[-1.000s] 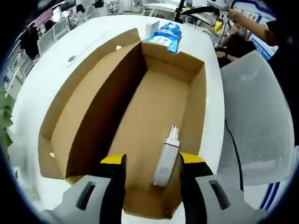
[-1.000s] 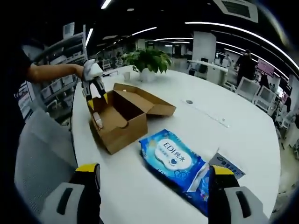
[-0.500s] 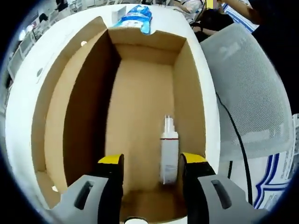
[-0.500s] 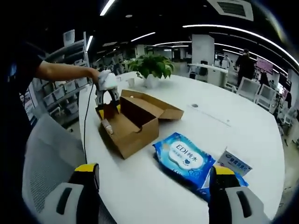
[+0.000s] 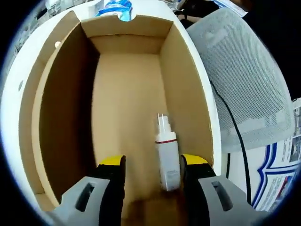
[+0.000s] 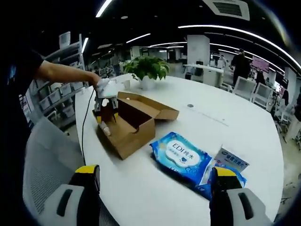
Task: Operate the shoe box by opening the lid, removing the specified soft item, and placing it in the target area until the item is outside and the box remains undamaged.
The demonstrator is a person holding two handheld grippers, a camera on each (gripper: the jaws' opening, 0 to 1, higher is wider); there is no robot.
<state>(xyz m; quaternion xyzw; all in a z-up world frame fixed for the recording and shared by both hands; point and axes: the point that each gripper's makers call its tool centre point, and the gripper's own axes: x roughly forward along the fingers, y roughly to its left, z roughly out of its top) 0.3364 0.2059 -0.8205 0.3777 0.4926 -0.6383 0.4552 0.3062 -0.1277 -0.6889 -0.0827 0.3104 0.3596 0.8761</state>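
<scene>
Hovering over the open shoe box [image 5: 127,89], the left gripper [image 5: 151,165] is held with jaws apart and nothing clamped. A white bottle [image 5: 167,155] is seen lying on the box floor between the jaw tips, nearer the right-hand one; contact cannot be judged. The right gripper [image 6: 153,175] is spread wide and empty above the white table [image 6: 235,136]. A blue wipes pack [image 6: 181,157] lies beside the box, its far end partly hidden by the jaw.
</scene>
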